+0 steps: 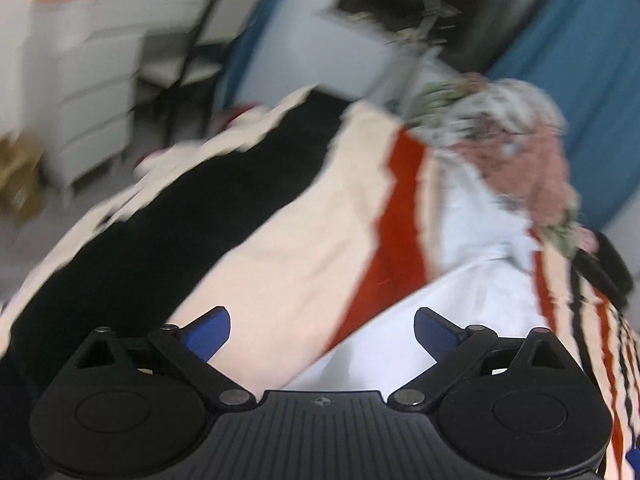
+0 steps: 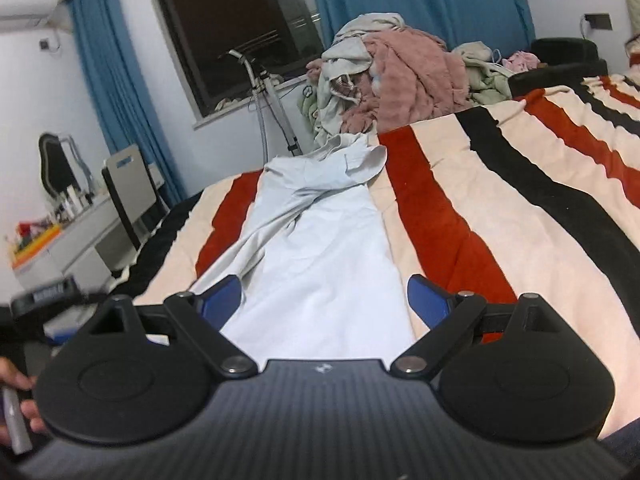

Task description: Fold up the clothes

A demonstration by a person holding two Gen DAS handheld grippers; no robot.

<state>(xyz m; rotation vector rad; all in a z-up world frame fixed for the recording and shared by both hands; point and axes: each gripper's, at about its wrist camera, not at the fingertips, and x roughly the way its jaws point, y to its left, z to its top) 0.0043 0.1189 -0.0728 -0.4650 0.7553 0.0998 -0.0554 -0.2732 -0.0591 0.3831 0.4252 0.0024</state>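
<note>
Count on and around the bed
One pale blue garment [image 2: 320, 240] laid flat, one heap of unfolded clothes [image 2: 392, 80], one striped blanket [image 2: 500, 208], two tools: left tool [image 1: 322, 334], right tool [image 2: 325, 300], two blue curtains [image 2: 420, 4]

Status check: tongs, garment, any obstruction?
Left tongs open, empty. Right tongs open, over the white garment's near end. Garment long, half-folded on striped blanket. Clothes pile beyond, clear of it.
</note>
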